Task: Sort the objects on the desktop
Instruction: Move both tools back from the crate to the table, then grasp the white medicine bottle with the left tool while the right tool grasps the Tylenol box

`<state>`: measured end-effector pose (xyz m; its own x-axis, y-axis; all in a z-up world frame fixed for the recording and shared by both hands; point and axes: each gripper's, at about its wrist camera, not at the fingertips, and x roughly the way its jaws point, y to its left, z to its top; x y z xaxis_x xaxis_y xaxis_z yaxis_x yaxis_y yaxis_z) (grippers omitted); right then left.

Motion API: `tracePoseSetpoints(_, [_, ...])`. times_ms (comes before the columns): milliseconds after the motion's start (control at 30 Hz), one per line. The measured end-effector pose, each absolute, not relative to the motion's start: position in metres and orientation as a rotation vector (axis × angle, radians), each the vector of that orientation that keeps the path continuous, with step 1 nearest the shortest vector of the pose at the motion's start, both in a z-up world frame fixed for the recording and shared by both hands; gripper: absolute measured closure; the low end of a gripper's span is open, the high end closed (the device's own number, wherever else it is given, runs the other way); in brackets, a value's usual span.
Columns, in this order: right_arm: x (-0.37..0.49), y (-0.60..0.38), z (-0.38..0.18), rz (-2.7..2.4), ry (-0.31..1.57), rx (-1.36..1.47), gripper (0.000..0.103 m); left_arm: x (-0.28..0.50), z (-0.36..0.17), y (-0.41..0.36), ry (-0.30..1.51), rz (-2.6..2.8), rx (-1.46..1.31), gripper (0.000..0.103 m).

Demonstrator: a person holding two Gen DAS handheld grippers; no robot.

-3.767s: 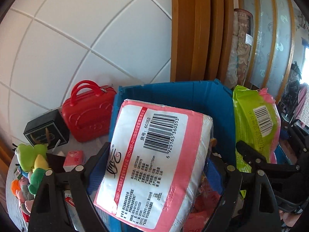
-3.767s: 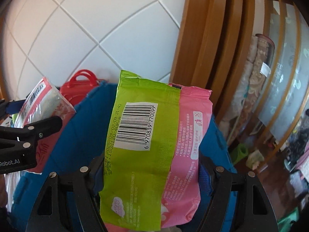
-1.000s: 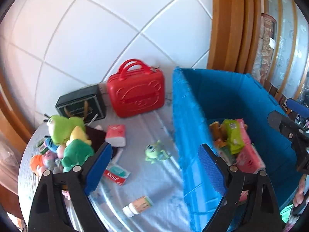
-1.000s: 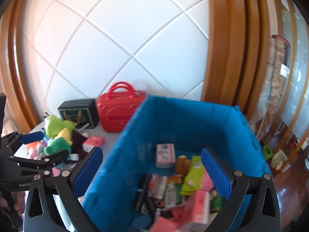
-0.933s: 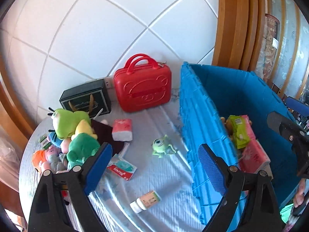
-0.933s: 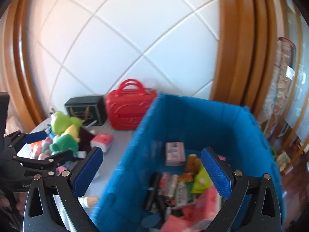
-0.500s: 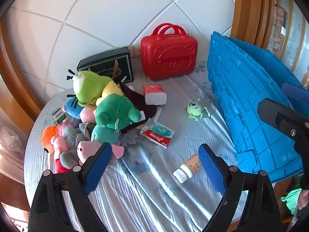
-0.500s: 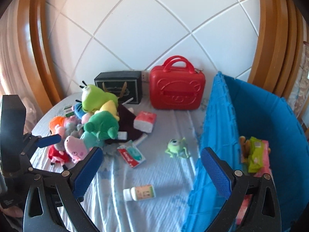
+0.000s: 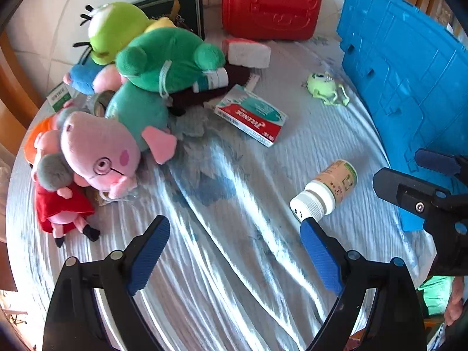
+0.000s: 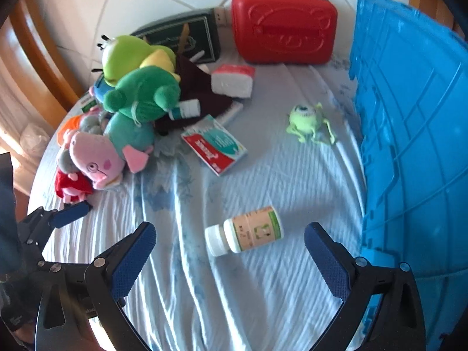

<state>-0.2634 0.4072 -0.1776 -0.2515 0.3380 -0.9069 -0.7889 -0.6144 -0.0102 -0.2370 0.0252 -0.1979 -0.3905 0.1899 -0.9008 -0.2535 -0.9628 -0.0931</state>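
A small bottle with a white cap (image 10: 245,231) (image 9: 324,194) lies on its side on the pale blue cloth. My right gripper (image 10: 229,239) hangs open just above and in front of it, nothing between its fingers. My left gripper (image 9: 234,234) is open too, over bare cloth, its right fingertip close to the bottle's cap. A red and teal box (image 9: 251,115) (image 10: 214,144) and a green one-eyed toy (image 9: 326,87) (image 10: 308,121) lie further back. The blue crate (image 9: 403,67) (image 10: 415,146) stands at the right.
A heap of plush toys (image 9: 117,93) (image 10: 122,111) fills the left of the table. A red case (image 9: 269,5) (image 10: 283,20), a black box (image 10: 184,39) and a tissue pack (image 9: 247,52) (image 10: 232,80) sit at the back by the tiled wall.
Both grippers let go of their packs into the crate, then swung left and down over the table. The bottle and plush toys now appear much closer.
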Motion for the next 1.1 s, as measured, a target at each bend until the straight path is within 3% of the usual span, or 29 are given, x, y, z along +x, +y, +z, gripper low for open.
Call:
tracePoseSetpoints(100, [-0.249, 0.422, -0.207, 1.869, 0.686, -1.268, 0.0, -0.239, -0.226, 0.043, 0.127, 2.35, -1.567, 0.011])
tracePoseSetpoints(133, [-0.246, 0.429, -0.214, 1.873, 0.851, -1.214, 0.0, -0.24, -0.232, 0.051, 0.138, 2.325, -1.562, 0.011])
tracePoseSetpoints(333, [-0.229, 0.442, -0.225, 1.789, 0.908, -1.174, 0.0, -0.255, -0.253, 0.103, 0.129, 2.204, -1.485, 0.011])
tracePoseSetpoints(433, [-0.232, 0.445, -0.23, 1.749, 0.874, -1.204, 0.003, -0.272, -0.264, 0.114, 0.008, 2.157, -1.485, 0.012])
tracePoseSetpoints(767, [-0.231, 0.46, -0.254, 1.735, 0.936, -1.194, 0.002, -0.277, -0.29, 0.122, 0.065, 2.147, -1.522, 0.048])
tracePoseSetpoints(800, [-0.231, 0.461, -0.254, 1.736, 0.935, -1.192, 0.002, -0.28, -0.291, 0.12, 0.054, 2.163, -1.532, 0.057])
tracePoseSetpoints(1100, [-0.24, 0.467, -0.247, 1.801, 0.894, -1.196, 0.002, -0.293, -0.296, 0.071, -0.054, 2.304, -1.658, 0.057])
